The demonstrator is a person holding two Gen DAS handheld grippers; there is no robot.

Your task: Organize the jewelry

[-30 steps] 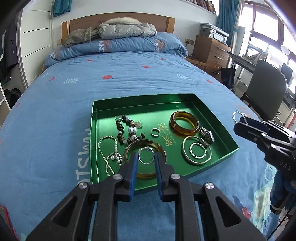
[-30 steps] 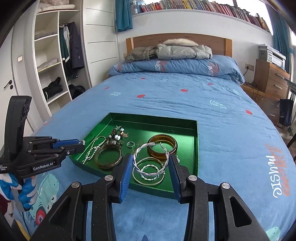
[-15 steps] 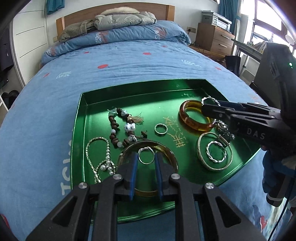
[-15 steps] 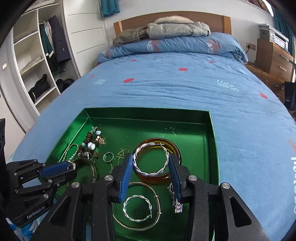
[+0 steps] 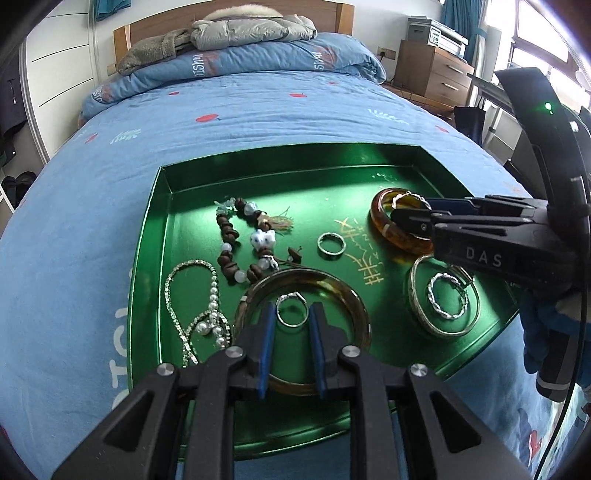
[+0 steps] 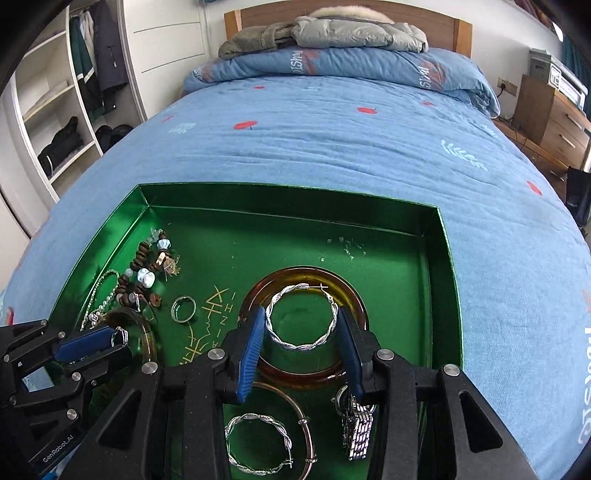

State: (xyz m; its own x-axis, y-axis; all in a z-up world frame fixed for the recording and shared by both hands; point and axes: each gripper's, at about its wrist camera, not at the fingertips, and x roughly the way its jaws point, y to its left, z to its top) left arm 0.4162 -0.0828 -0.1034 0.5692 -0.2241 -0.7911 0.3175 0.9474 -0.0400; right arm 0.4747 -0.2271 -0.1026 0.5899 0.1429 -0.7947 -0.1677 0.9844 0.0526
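A green tray (image 5: pixel 155 236) (image 6: pixel 439 266) lies on the blue bed. My left gripper (image 5: pixel 291 314) is shut on a small silver ring (image 5: pixel 292 314), held over a brown bangle (image 5: pixel 343 291) at the tray's front. My right gripper (image 6: pixel 301 321) is shut on a twisted silver hoop earring (image 6: pixel 301 345), held over an amber bangle (image 6: pixel 306 374) (image 5: pixel 384 221). In the tray also lie a bead bracelet (image 5: pixel 229 251), a pearl chain (image 5: pixel 207 306), a plain ring (image 5: pixel 331 244) (image 6: pixel 183 309), a second twisted hoop (image 5: pixel 447 295) (image 6: pixel 256 443) inside a thin bangle, and a watch (image 6: pixel 356 432).
The bed (image 6: pixel 332 147) carries a folded quilt and jackets (image 5: pixel 236 33) at the headboard. A wooden nightstand (image 5: pixel 432 74) stands at the right, a wardrobe (image 6: pixel 62 110) with shelves at the left. A chair and desk stand by the window.
Both grippers have moved forward and down over the tray, each still holding its piece. The right gripper now sits above the amber bangle, the left above the brown bangle.
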